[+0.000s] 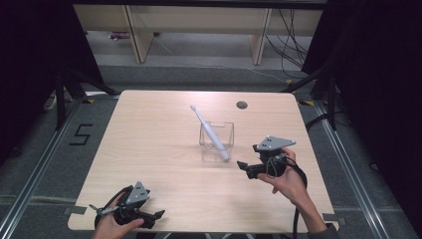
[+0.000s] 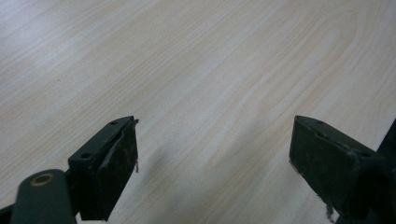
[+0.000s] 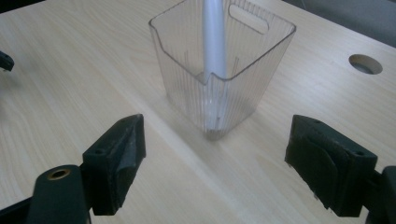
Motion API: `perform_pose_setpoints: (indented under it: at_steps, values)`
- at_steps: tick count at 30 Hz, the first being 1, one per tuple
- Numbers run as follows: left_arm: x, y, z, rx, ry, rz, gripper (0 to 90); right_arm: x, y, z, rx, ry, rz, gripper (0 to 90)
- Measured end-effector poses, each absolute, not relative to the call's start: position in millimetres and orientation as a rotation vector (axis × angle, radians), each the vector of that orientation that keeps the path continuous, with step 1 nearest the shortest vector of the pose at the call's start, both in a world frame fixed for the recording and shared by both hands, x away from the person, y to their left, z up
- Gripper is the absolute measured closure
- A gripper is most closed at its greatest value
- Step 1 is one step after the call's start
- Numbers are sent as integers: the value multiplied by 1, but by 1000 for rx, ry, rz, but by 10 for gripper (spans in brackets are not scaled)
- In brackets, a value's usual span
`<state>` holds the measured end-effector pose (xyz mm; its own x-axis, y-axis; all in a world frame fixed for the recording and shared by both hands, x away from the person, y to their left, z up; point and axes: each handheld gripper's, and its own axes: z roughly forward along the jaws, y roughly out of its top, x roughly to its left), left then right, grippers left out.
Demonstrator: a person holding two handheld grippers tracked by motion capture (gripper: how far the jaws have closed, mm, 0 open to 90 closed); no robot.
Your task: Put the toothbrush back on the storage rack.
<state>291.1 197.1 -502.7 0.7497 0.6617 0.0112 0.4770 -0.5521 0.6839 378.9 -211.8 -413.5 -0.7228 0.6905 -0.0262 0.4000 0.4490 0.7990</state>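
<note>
A clear plastic cup (image 1: 217,141) with square walls stands on the middle of the table. A white toothbrush (image 1: 207,129) leans inside it, head up and pointing back left. In the right gripper view the cup (image 3: 233,88) stands just beyond my open jaws, with the toothbrush handle (image 3: 214,42) resting in its near corner. My right gripper (image 1: 242,166) hovers open just right of the cup, nothing between its fingers. My left gripper (image 1: 157,215) rests open near the table's front left edge, and its own view has my left gripper (image 2: 212,154) over bare wood.
The light wooden table (image 1: 149,149) has a round cable hole (image 1: 242,105) at the back. Dark curtains flank both sides, and cables trail on the floor behind. A floor mark "5" (image 1: 80,134) lies left of the table.
</note>
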Motion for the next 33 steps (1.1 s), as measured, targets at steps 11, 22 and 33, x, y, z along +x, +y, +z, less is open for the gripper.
perform_pose_setpoints:
  at_steps: [11, 22, 33]
  values:
    - [291, 197, -503, 2268, 846, 351, 148, 368, -219, -431, 983, 2371, 1138, 202]
    - [291, 197, -503, 2268, 850, 351, 148, 354, -226, -441, 1004, 2352, 1148, 202]
    - [291, 197, -503, 2268, 851, 352, 148, 346, -234, -451, 1005, 2348, 1146, 203]
